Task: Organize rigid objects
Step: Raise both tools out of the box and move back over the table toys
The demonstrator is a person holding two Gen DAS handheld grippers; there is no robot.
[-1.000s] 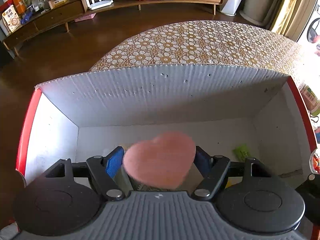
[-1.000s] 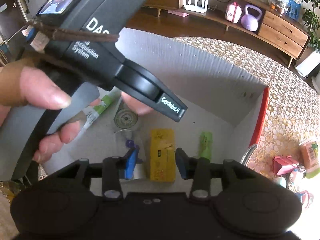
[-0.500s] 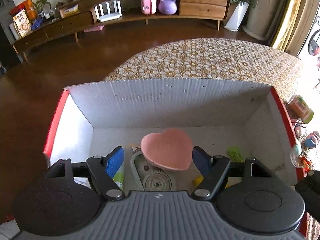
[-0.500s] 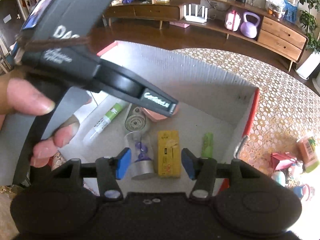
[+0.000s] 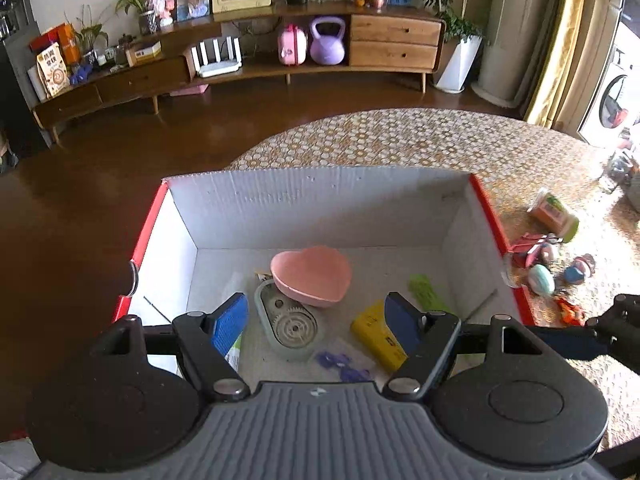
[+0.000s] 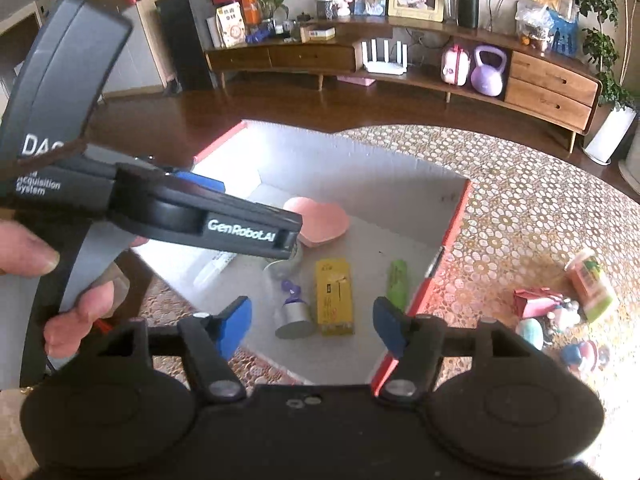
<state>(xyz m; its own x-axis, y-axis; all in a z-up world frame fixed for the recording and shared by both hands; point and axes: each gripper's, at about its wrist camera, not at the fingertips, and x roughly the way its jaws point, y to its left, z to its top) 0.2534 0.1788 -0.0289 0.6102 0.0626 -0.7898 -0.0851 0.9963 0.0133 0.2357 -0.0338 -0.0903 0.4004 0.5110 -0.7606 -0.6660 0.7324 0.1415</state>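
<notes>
A pink heart-shaped bowl lies inside a white cardboard box with red edges, resting partly on a grey gear-faced case. It also shows in the right wrist view. My left gripper is open and empty, above the box's near side. My right gripper is open and empty, above the box's near edge. The box also holds a yellow pack, a green tube, a white tube and a clear bottle with a purple piece.
Loose items lie on the patterned tablecloth to the right of the box: an orange-green cup, a pink box and small toys. The left gripper's body fills the left of the right wrist view.
The left gripper let go of the pink heart bowl, which now lies in the box. Both grippers have pulled up and back from the box.
</notes>
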